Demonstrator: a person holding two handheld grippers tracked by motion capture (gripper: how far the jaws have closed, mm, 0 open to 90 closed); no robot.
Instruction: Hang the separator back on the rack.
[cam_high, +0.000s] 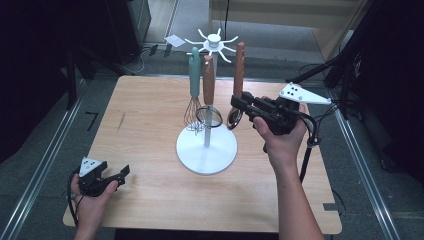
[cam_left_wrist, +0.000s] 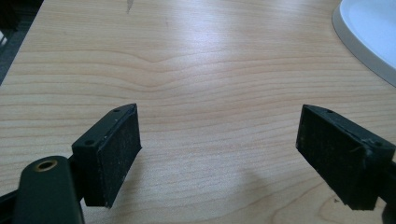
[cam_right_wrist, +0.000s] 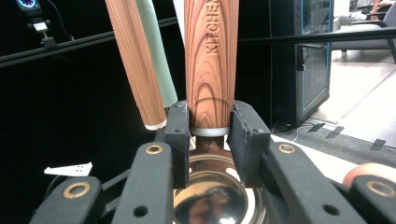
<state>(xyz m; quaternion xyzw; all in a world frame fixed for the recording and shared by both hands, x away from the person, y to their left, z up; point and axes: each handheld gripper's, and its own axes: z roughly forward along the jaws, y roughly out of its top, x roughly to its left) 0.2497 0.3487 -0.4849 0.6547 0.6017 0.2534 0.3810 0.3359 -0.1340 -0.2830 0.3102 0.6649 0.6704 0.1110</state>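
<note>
Resting near the table's (cam_high: 150, 200) front left corner, the left gripper (cam_high: 124, 172) is sitting idle in the person's left hand (cam_high: 92, 200), its jaws standing wide apart with nothing between them; the left gripper view is showing only bare wood between the two pads (cam_left_wrist: 116, 149), with the rim of the white stand base (cam_left_wrist: 369, 42) at its far right. Parked there, it is probably just keeping out of the way, since a broad stretch of open tabletop is lying between it and the stand (cam_high: 206, 147). Moving right, the stand is rising from its round base near the middle of the table, and its spoked top (cam_high: 214, 44) is carrying three hanging tools: a whisk (cam_high: 193, 95) with a green handle, a strainer (cam_high: 209, 107) with a wooden handle just beside it, and, a little apart to the right, a ladle (cam_high: 239, 75) with a wooden handle. The right gripper (cam_high: 235, 102) is reaching in level from the right and is clamping the ladle low on its handle, the pads (cam_right_wrist: 180, 135) pressing on either side of the metal collar where the wood meets the bowl (cam_right_wrist: 215, 196). Gripping so low is likely giving firm control for lifting the ladle off its hook. Room looks tight on the left, where the strainer is hanging close, while the right side and the space above the table's right edge are staying free for carrying the ladle away.
</note>
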